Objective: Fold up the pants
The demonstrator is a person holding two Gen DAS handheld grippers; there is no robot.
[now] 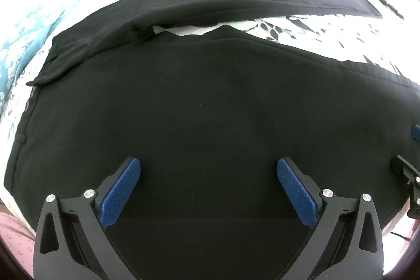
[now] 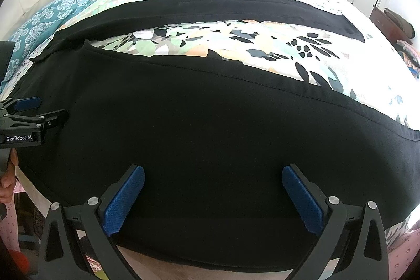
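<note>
Long black fabric pants [image 2: 210, 127] lie spread on a floral-print bedspread [image 2: 262, 49], legs splayed apart — unfolded. The left gripper [image 1: 208, 169] and right gripper [image 2: 213, 176] hover over the near leg, fingers wide apart, holding nothing — seemingly poised to grasp it.

Both grippers are spread wide, blue pads apart, holding nothing. The left gripper [image 1: 208, 169] also shows at 9 o'clock of the right gripper [image 2: 213, 176] in the right wrist view.
</note>
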